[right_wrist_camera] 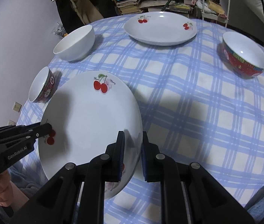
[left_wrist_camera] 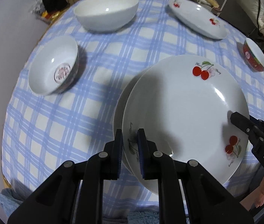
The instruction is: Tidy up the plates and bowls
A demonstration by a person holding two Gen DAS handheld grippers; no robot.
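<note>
A white plate with cherry prints (left_wrist_camera: 178, 102) (right_wrist_camera: 90, 115) is held by two opposite rims. My left gripper (left_wrist_camera: 130, 132) (right_wrist_camera: 47, 127) is shut on its near-left rim, and my right gripper (right_wrist_camera: 133, 133) (left_wrist_camera: 233, 116) is shut on its right rim. Directly under it, shifted a little left, lies a second white plate (left_wrist_camera: 118, 115), mostly covered; I cannot tell whether the two touch. A third cherry plate (left_wrist_camera: 197, 18) (right_wrist_camera: 160, 28) lies at the far side of the table.
On the blue checked tablecloth (left_wrist_camera: 66, 121) (right_wrist_camera: 197, 102) stand a plain white bowl (left_wrist_camera: 106, 9) (right_wrist_camera: 75, 43), a small patterned bowl (left_wrist_camera: 54, 65) (right_wrist_camera: 41, 85) at the left and a red bowl (left_wrist_camera: 255, 56) (right_wrist_camera: 244, 56) at the right. Cluttered shelves (right_wrist_camera: 150, 0) stand behind the table.
</note>
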